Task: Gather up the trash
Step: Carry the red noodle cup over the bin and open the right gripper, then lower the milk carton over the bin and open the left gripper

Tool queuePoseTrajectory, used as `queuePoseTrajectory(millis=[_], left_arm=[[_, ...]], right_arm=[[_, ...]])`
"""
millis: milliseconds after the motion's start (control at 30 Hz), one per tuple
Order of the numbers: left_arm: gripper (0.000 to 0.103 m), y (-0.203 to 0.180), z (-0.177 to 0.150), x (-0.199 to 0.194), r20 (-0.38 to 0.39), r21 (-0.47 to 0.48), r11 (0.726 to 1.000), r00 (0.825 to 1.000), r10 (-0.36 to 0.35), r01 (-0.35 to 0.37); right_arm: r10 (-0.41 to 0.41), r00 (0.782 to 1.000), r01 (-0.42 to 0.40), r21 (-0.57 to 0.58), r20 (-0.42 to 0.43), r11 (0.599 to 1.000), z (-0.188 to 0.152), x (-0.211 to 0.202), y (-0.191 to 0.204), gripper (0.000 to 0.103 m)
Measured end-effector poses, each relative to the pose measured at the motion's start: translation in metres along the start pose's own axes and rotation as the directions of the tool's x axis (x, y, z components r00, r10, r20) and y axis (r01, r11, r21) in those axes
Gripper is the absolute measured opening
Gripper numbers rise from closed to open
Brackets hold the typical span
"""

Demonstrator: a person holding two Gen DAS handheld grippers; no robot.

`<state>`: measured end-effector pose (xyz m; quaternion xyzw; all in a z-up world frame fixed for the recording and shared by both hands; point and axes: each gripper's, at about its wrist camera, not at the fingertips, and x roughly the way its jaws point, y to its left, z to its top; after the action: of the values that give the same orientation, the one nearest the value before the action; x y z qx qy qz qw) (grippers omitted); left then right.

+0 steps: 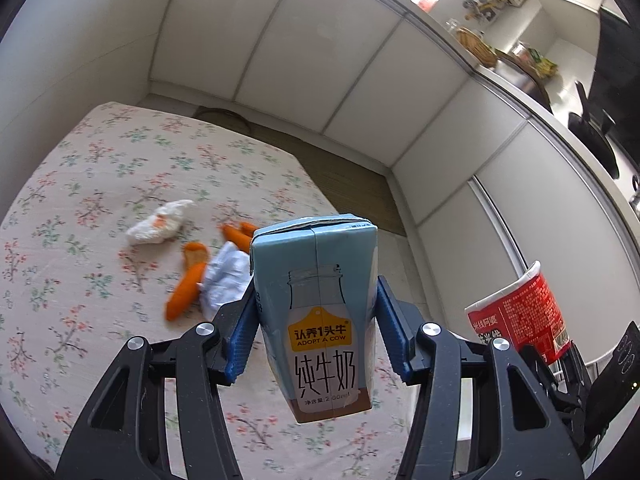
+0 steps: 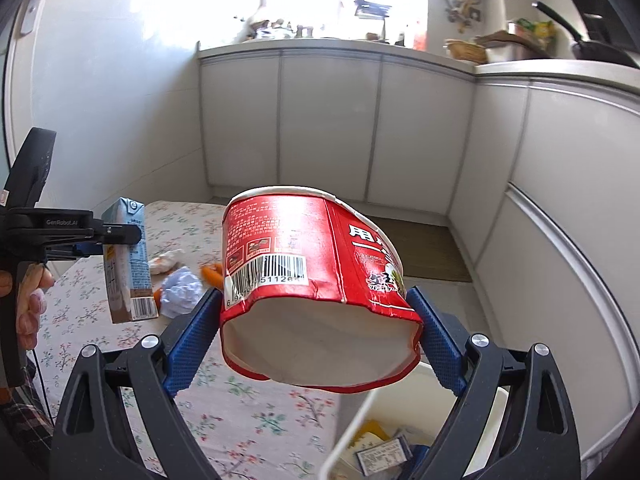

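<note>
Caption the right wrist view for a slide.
Right claw holds a squashed red noodle cup above a white bin.

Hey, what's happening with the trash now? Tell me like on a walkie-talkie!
Left gripper shut on milk carton. Right gripper shut on red noodle cup, above white bin. Peels, tissues left on table.

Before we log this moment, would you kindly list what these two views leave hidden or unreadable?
- White bin, right wrist view: cut off by the bottom edge; the right gripper and its red cup cover much of it.
- Crumpled paper, left wrist view: partly behind the milk carton held by the left gripper.
- Orange peels: blurred, count unclear.
- Countertop items: washed out by window glare.
</note>
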<state>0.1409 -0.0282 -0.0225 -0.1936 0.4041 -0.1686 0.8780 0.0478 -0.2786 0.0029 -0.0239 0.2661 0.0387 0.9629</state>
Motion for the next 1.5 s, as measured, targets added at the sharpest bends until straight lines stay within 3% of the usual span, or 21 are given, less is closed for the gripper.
queuePoseTrajectory(millis=[333, 600, 767, 1267, 1500], left_arm=[[0.052, -0.053, -0.014, 0.02, -0.043, 0.072, 0.996, 0.998, -0.051, 0.054], [0.052, -0.095, -0.027, 0.04, -0.084, 0.133, 0.987, 0.994, -0.077, 0.087], [0.052, -0.121, -0.034, 0.052, -0.103, 0.164, 0.981, 0.99, -0.092, 0.109], [0.052, -0.188, -0.051, 0.077, -0.146, 0.238, 0.956, 0.98, -0.138, 0.17], [0.052, -0.21, -0.059, 0.087, -0.168, 0.263, 0.946, 0.975, -0.147, 0.188]], right_arm=[[-0.104, 0.994, 0.107, 0.123, -0.025, 0.987, -0.018, -0.021, -0.054, 0.089], [-0.166, 0.975, 0.199, 0.257, -0.145, 0.946, -0.044, -0.02, -0.098, 0.089], [-0.16, 0.963, 0.229, 0.343, -0.219, 0.911, -0.06, -0.016, -0.126, 0.09], [-0.204, 0.957, 0.276, 0.439, -0.204, 0.855, -0.076, -0.039, -0.167, 0.092], [-0.27, 0.936, 0.345, 0.443, -0.225, 0.828, -0.081, -0.051, -0.182, 0.092]])
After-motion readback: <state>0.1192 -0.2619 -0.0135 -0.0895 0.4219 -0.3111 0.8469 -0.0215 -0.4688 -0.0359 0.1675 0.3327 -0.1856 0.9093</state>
